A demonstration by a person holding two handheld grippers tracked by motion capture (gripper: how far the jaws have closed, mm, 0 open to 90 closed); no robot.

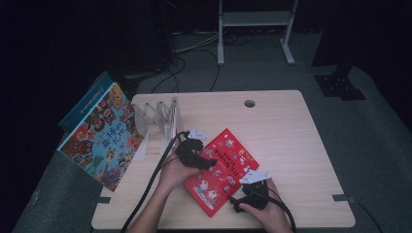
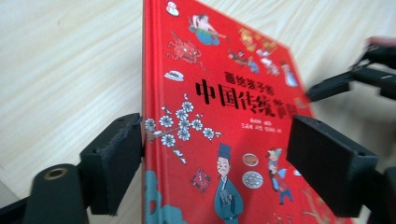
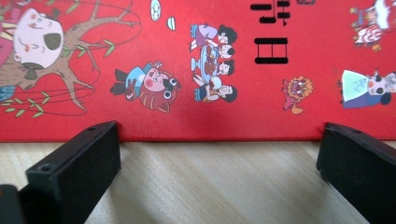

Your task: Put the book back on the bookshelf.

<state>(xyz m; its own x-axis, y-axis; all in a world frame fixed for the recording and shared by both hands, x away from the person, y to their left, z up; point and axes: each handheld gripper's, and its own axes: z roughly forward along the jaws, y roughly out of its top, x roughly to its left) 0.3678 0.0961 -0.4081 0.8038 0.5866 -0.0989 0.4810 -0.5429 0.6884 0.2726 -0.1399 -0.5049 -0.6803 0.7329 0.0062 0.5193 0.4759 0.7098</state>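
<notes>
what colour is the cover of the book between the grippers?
Red, with small cartoon figures; the book shows best in the left gripper view.

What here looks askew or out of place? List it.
The red book lies diagonally on the table, not square to its edges. The blue picture book hangs past the table's left edge, tilted up. The clear folding rack near it holds no books. No damage or spill shows.

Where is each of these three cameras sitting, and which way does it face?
High view: above the table, looking down; forearms, both hands, left claw, right claw.
Left gripper view: on the left claw, facing the red book; its jaws.
Right gripper view: on the right claw, facing the book's edge; its jaws.
All share the red book.
</notes>
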